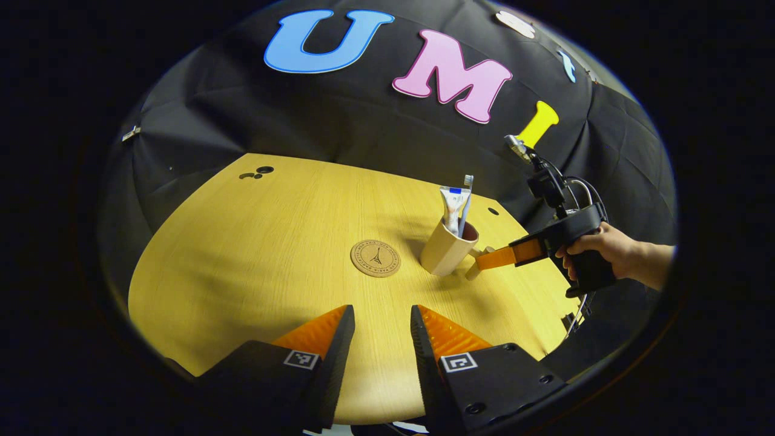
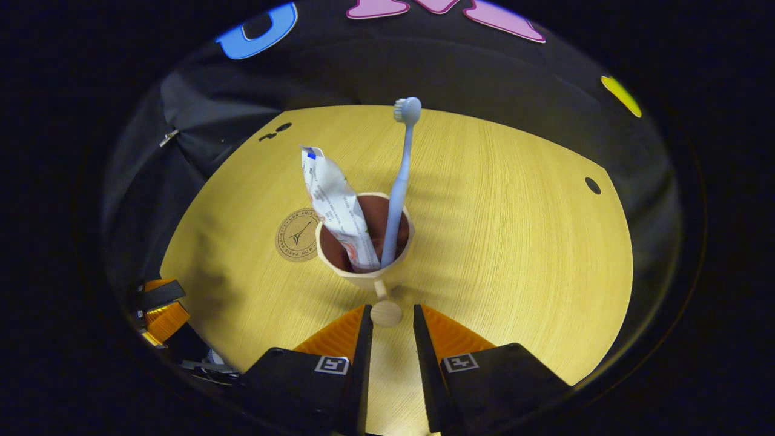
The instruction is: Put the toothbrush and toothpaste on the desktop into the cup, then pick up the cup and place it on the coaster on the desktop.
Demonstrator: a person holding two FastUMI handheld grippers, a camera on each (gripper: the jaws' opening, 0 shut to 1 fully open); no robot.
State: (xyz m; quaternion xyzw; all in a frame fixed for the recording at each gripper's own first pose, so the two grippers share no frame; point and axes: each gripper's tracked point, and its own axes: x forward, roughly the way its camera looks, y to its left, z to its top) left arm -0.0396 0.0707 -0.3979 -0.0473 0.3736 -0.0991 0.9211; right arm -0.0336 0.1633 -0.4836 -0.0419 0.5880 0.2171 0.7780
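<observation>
A beige cup (image 2: 365,275) stands upright on the wooden table (image 2: 514,242), with a white toothpaste tube (image 2: 332,200) and a pale blue toothbrush (image 2: 401,181) standing in it. The knob at the end of the cup's handle (image 2: 385,313) lies between the fingertips of my right gripper (image 2: 392,310), which is open; a small gap shows at the right finger. A round cork coaster (image 2: 296,235) lies just left of the cup. In the left gripper view, my left gripper (image 1: 382,315) hangs open over the near table, short of the coaster (image 1: 375,258) and the cup (image 1: 445,251).
A hand (image 1: 605,245) holds the right gripper (image 1: 484,261) at the table's right edge. Small dark holes (image 1: 264,169) mark the far left of the tabletop, and another hole (image 2: 593,185) sits to the right. Black cloth walls close in behind the table.
</observation>
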